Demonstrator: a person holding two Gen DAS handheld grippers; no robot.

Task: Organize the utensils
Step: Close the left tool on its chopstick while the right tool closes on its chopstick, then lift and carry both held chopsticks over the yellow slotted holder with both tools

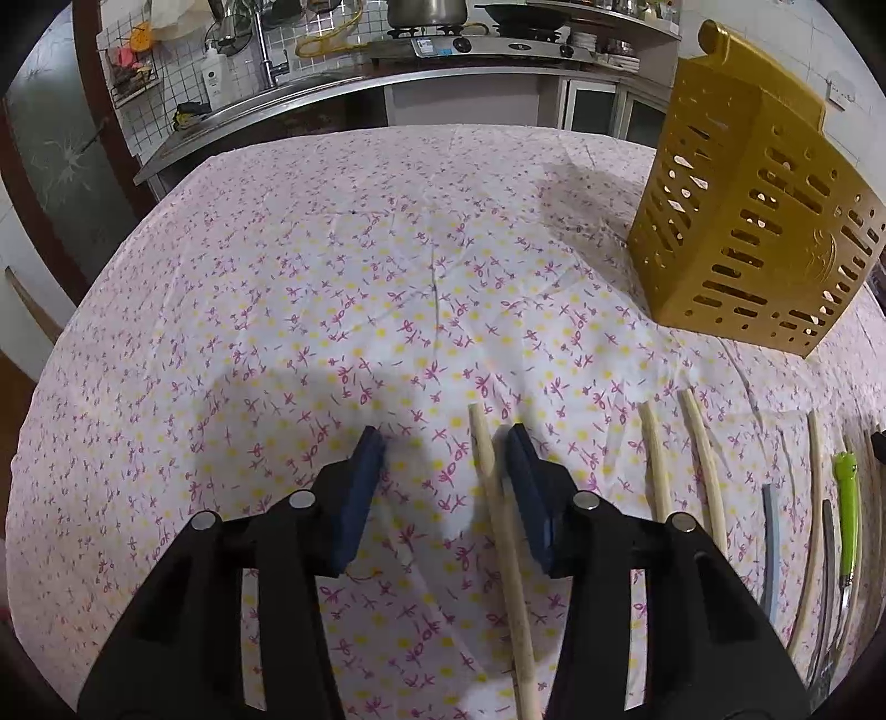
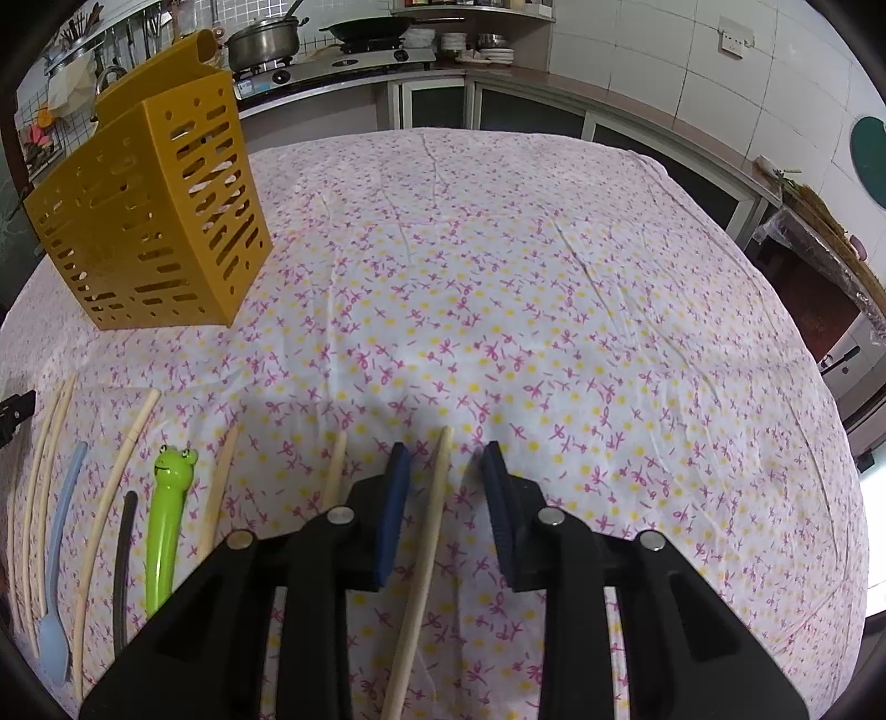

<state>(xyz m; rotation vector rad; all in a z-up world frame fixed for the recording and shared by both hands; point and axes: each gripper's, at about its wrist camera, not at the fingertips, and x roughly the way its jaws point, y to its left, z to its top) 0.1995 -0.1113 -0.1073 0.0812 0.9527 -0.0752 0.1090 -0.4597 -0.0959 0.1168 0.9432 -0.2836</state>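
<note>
A desk draped in a white cloth (image 1: pixel 343 288) printed with pink and yellow flowers carries a row of utensils beside a perforated mustard-yellow utensil holder (image 1: pixel 758 221), which stands upright at the upper right of the left wrist view and at the upper left of the right wrist view. In the left wrist view, the left tool (image 1: pixel 446 443) sits low over the cloth at the bottom centre, its blue pads partly apart with a pale wooden chopstick (image 1: pixel 501 531) lying between them, close against the right-hand pad and clear of the left-hand one; whether that pad actually presses the stick cannot be told. More pale chopsticks (image 1: pixel 656 471) lie to the right of it in that view, followed at the far right edge by a grey-blue spoon handle (image 1: pixel 771 543) and a bright green frog-topped utensil (image 1: pixel 847 498). In the right wrist view, the right tool (image 2: pixel 446 459) hovers at the bottom centre with its jaws narrowed around another wooden chopstick (image 2: pixel 429 543), which runs up between the blue pads with a visible gap on either side. To the left in that view lie further chopsticks, the frog utensil, a black handle (image 2: pixel 123 554) and a light blue spoon (image 2: pixel 55 581), all flat on the cloth below the holder. A kitchen counter with a pot (image 2: pixel 266 41) and a pan fills the background.
</note>
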